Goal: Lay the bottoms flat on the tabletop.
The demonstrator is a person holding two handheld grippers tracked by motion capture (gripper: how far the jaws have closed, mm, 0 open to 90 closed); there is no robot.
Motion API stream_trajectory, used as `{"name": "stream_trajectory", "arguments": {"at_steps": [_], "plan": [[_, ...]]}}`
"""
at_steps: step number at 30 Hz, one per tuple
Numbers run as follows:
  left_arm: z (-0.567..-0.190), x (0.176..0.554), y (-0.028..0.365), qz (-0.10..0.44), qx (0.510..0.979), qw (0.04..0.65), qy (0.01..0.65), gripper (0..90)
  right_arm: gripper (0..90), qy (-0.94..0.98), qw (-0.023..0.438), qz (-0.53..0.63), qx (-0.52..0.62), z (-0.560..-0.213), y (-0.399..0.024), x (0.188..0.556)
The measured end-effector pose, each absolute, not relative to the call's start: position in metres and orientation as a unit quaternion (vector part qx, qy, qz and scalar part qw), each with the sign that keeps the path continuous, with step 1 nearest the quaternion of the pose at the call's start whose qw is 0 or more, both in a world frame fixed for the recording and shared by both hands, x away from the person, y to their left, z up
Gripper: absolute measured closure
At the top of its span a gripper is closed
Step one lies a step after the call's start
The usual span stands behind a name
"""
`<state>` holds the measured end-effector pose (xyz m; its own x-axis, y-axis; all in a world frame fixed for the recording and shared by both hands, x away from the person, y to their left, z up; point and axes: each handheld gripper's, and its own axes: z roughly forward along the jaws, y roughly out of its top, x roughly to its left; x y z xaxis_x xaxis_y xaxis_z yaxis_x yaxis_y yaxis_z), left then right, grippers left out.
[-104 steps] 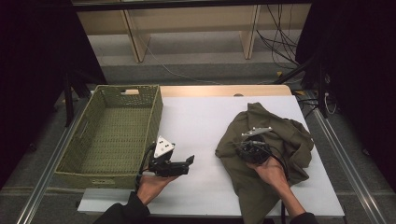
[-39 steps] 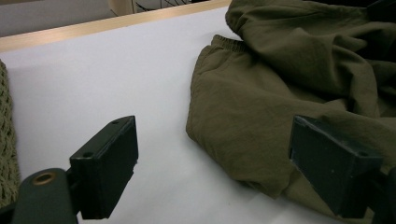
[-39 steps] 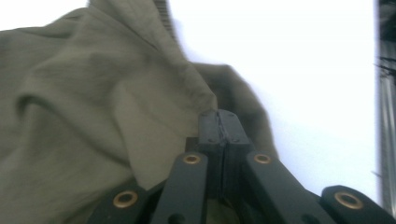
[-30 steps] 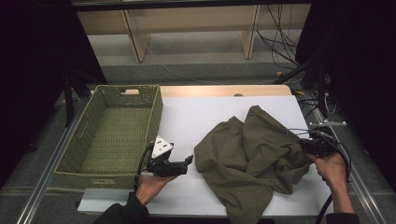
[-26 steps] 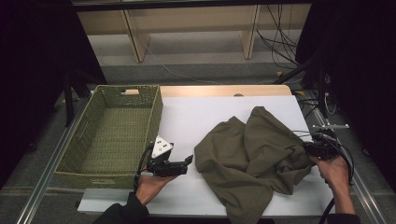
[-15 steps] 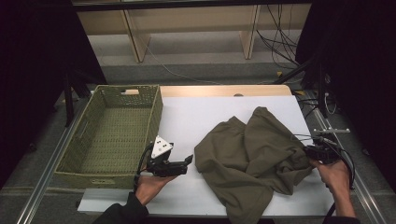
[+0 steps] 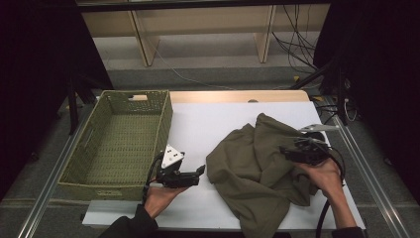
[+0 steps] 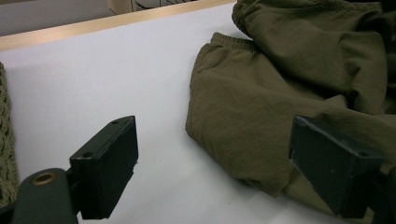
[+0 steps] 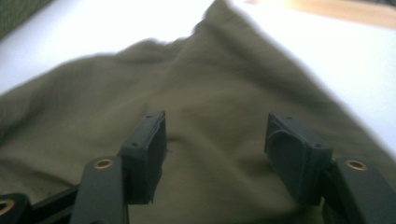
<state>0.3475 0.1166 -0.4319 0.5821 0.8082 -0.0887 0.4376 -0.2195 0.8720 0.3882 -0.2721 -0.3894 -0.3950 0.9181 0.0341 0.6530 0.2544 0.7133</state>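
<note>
the white table carries a woven green basket at its left and a crumpled olive garment right of centre. the right gripper hangs over the garment's right part, its jaws just opened, gripping nothing. the left gripper rests wide open just left of the cloth, empty.

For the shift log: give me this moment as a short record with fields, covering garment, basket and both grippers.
garment: olive garment, crumpled on the white table
basket: green woven basket, left of the garment, nothing visible inside
left gripper: left gripper open, low over the table between basket and garment, nothing between the jaws
right gripper: right gripper just opened, jaws apart over the garment's right side, not gripping
</note>
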Motion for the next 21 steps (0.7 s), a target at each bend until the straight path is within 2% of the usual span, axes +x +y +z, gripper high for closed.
{"name": "stream_trajectory", "arguments": {"at_steps": [7,10,17,18,21], "plan": [[-0.428,0.355,0.111,0.175,0.758,0.475,0.41,15.4,37.6,0.804,0.188,0.276,0.492,-0.412,-0.238,0.399],[-0.421,0.363,0.103,0.18,0.762,0.476,0.4,15.4,42.0,0.814,0.187,0.249,0.491,-0.422,-0.23,0.403],[-0.412,0.382,0.077,0.159,0.774,0.468,0.396,15.4,84.4,0.816,0.207,0.229,0.488,-0.425,-0.23,0.401],[-0.411,0.383,0.073,0.159,0.776,0.465,0.395,15.4,88.4,0.815,0.208,0.23,0.489,-0.425,-0.231,0.4],[-0.413,0.384,0.061,0.15,0.777,0.466,0.396,15.4,89.6,0.808,0.22,0.239,0.491,-0.418,-0.238,0.396]]}}
